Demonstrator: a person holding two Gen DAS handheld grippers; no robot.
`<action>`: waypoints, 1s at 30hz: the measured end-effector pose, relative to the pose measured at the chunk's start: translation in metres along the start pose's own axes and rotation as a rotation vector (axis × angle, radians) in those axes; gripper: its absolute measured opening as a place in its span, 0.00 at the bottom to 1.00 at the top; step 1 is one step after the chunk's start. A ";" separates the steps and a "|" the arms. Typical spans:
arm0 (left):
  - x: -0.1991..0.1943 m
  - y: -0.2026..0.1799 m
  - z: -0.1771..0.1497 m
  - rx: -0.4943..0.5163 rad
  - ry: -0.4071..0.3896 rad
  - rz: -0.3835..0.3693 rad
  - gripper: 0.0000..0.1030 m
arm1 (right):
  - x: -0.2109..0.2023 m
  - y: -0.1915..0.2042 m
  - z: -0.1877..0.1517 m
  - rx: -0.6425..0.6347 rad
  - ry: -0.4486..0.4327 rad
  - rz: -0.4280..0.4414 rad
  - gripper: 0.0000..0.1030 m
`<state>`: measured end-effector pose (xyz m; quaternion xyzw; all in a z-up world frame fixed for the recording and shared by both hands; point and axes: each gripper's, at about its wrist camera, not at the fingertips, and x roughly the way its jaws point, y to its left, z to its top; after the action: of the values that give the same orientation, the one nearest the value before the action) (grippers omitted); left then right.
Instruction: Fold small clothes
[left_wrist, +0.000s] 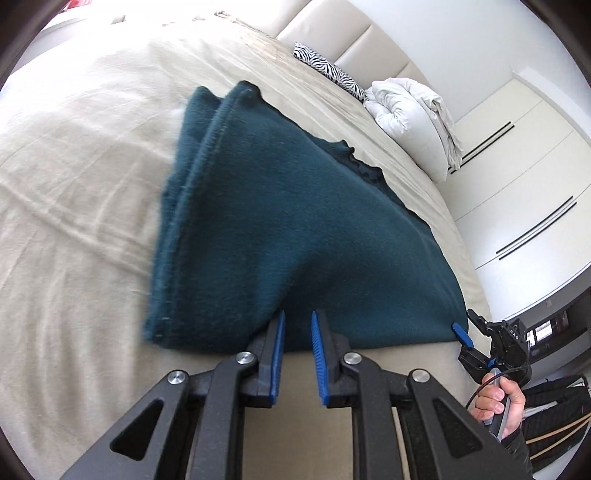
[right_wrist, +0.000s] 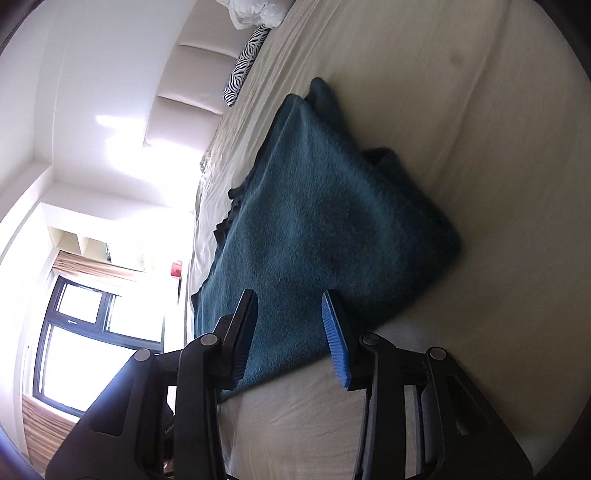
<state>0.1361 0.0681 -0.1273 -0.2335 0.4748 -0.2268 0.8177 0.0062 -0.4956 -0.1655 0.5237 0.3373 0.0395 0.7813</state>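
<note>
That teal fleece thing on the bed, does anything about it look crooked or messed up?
A bit. The teal fleece garment lies folded on the beige bed sheet, but unevenly: two hemmed edges at its far end do not line up, and a dark frilled edge pokes out along one side. Nothing looks torn or spilled.

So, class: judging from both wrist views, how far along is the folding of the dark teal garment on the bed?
Done: the teal garment already lies doubled on the bed, with two layered hems at its far end. In hand: the left gripper and right gripper sit at its near edge, jaws apart; neither is clearly clamping cloth. Left: it still looks loose and wide, so probably another fold.
</note>
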 end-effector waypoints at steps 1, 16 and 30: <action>-0.007 0.003 0.002 -0.010 -0.006 0.000 0.18 | -0.005 -0.002 0.005 0.009 -0.014 -0.004 0.34; 0.043 -0.051 0.138 0.222 -0.150 0.175 0.56 | 0.133 0.112 0.046 -0.200 0.166 0.028 0.40; 0.067 0.014 0.142 0.151 -0.151 0.266 0.54 | 0.187 0.086 0.094 -0.128 0.127 0.008 0.38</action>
<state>0.2936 0.0636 -0.1179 -0.1227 0.4202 -0.1335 0.8891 0.2281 -0.4536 -0.1625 0.4706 0.3808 0.0974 0.7899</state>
